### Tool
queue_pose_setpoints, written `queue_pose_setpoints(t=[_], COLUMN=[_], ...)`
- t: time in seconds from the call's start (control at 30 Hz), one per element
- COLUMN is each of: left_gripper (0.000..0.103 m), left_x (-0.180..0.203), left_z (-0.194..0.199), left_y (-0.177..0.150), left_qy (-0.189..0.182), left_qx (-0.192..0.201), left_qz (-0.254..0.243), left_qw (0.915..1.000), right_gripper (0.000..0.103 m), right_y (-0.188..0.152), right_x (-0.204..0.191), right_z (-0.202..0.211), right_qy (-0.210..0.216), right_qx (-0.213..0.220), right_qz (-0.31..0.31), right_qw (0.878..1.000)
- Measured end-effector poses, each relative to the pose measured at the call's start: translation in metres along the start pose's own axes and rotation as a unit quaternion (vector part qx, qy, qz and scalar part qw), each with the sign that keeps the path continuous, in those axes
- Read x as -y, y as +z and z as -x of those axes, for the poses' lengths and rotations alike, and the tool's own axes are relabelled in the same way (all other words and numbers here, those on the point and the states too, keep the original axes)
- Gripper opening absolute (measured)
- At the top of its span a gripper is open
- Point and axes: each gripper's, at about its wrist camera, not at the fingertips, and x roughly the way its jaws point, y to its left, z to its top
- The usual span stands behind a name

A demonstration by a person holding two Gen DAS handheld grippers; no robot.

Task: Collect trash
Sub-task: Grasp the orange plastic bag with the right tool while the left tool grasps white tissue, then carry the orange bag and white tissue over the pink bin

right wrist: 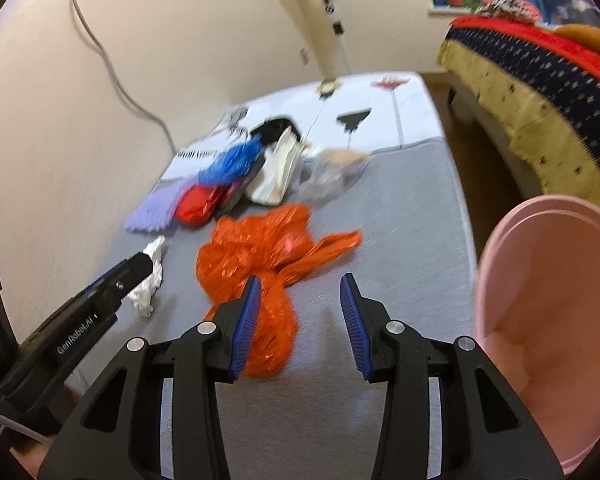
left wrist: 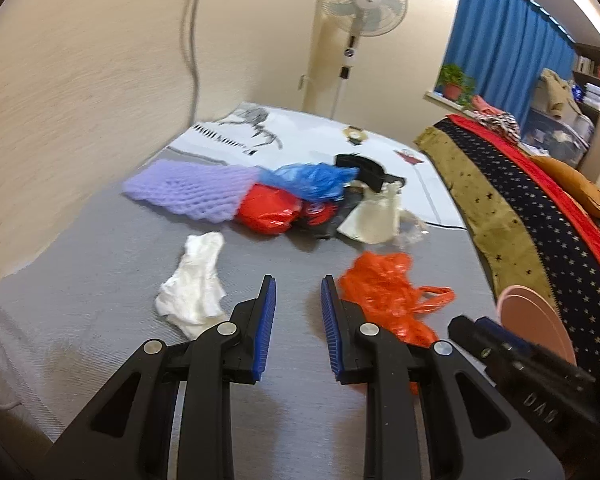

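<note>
Trash lies on a grey mat [left wrist: 100, 280]: an orange plastic bag [left wrist: 384, 288] [right wrist: 260, 248], a crumpled white tissue [left wrist: 196, 280] [right wrist: 150, 280], and behind them a pile with a purple foam net [left wrist: 188, 190], a red bag [left wrist: 268, 208], a blue bag [left wrist: 308, 178] and a cream bag [left wrist: 376, 216]. My left gripper [left wrist: 298, 284] hovers open between the tissue and the orange bag, nothing between its pads. Over the near end of the orange bag my right gripper [right wrist: 301, 280] is open and empty, the bag beside its left finger. A pink bin [right wrist: 540, 280] stands at the right.
A bed with a starred blanket [left wrist: 520, 208] runs along the right side. A standing fan [left wrist: 360, 0] and a hanging cable [left wrist: 192, 40] are by the far wall. A cream wall borders the mat on the left. Clear plastic [right wrist: 332, 176] lies by the pile.
</note>
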Motion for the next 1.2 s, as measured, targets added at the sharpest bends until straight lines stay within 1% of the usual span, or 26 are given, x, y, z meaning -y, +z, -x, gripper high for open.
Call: queue_pose_setpoints(t=[0.2,0.23,0.3,0.33,0.43,0.47,0.53,0.6,0.7,0.87,0.9,0.97,1.0,1.2], left_gripper=[0.023,0.024,0.028,0.033,0.034,0.035,0.035,0.035,0.035,0.034,0.033,0.021,0.013,0.009], left_x=[-0.018,-0.020,-0.025,-0.027,-0.032,-0.034,-0.034,-0.036,-0.039,-0.043,-0.043,-0.044,-0.045,-0.040], left_z=[-0.011,-0.013,-0.016,-0.017,-0.021,-0.023,-0.025,-0.028,-0.031,-0.032,-0.033,-0.032,-0.032,-0.029], left_y=[0.000,0.000,0.001,0.001,0.001,0.001,0.000,-0.001,-0.001,-0.003,-0.003,-0.003,-0.003,-0.004], left_qy=[0.040,0.044,0.053,0.061,0.073,0.078,0.081,0.088,0.094,0.098,0.098,0.100,0.100,0.075], left_qx=[-0.014,-0.016,-0.024,-0.028,-0.036,-0.041,-0.046,-0.052,-0.059,-0.065,-0.066,-0.067,-0.068,-0.068], left_qz=[0.026,0.029,0.040,0.043,0.055,0.057,0.060,0.061,0.067,0.074,0.074,0.076,0.078,0.067], left_qw=[0.9988,0.9985,0.9975,0.9969,0.9952,0.9945,0.9938,0.9929,0.9916,0.9903,0.9902,0.9898,0.9896,0.9926], right_gripper=[0.041,0.033,0.023,0.022,0.017,0.016,0.011,0.010,0.009,0.009,0.009,0.009,0.009,0.009], right_y=[-0.002,-0.002,-0.002,-0.002,-0.001,-0.001,0.001,0.003,0.006,0.008,0.008,0.007,0.007,0.008], right_x=[-0.006,-0.006,-0.008,-0.010,-0.011,-0.011,-0.009,-0.007,-0.002,0.000,0.001,0.001,0.002,0.003], right_z=[-0.024,-0.026,-0.030,-0.031,-0.029,-0.027,-0.024,-0.021,-0.019,-0.016,-0.016,-0.014,-0.012,-0.005], right_qy=[0.017,0.019,0.029,0.032,0.032,0.027,0.012,-0.006,-0.024,-0.035,-0.036,-0.039,-0.040,-0.043], right_qx=[-0.041,-0.044,-0.051,-0.052,-0.051,-0.048,-0.038,-0.026,-0.018,-0.015,-0.015,-0.013,-0.012,-0.004], right_qz=[0.005,0.006,0.009,0.013,0.021,0.023,0.028,0.031,0.033,0.036,0.035,0.035,0.035,0.034], right_qw=[0.999,0.999,0.998,0.998,0.998,0.998,0.999,0.999,0.999,0.999,0.999,0.999,0.999,0.998])
